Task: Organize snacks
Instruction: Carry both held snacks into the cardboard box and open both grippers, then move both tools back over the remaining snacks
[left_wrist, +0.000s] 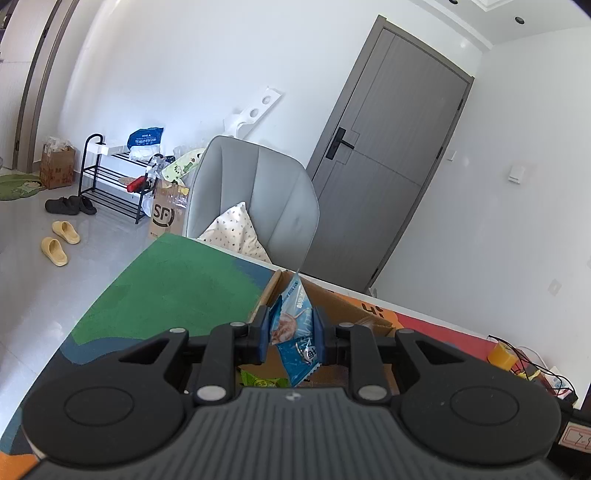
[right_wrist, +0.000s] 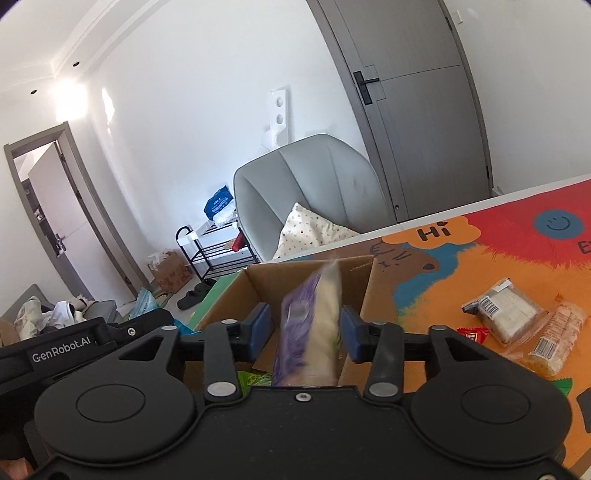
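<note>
Over the open brown cardboard box (right_wrist: 310, 280) both grippers sit, and honestly a lot is hard to make out. The purple and cream snack packet (right_wrist: 308, 325) between the right gripper (right_wrist: 307, 330) fingers is pure motion blur, so its label is unreadable; the fingers stand fairly wide, with gaps on both sides of the packet, so they're not pressing on it. No earlier shot to compare against. The box's bottom is mostly hidden behind the gripper bodies; only a bit of a shiny green wrapper (right_wrist: 255, 378) peeks out down there.

Left gripper (left_wrist: 293, 332) is easier: its blue-padded fingers are narrow and pinched on a crinkly light blue foil sachet (left_wrist: 295, 325), held upright over the box, print too small to read.

The tabletop (right_wrist: 461, 280) wears a bright cartoon mat in orange, red and green, with "Hi" in a bubble and a smiley. Off to the right lie a clear-wrapped pale biscuit pack with a barcode (right_wrist: 504, 310), a clear-wrapped orange cracker pack (right_wrist: 554, 339), also barcoded, and a small red sachet (right_wrist: 472, 336), partly cut off by the gripper.

"GenRobot.AI" reads white on the black gripper housing at left. Behind: a grey padded chair (left_wrist: 255, 199) with a dotted cushion, plus a box marked "SF".
</note>
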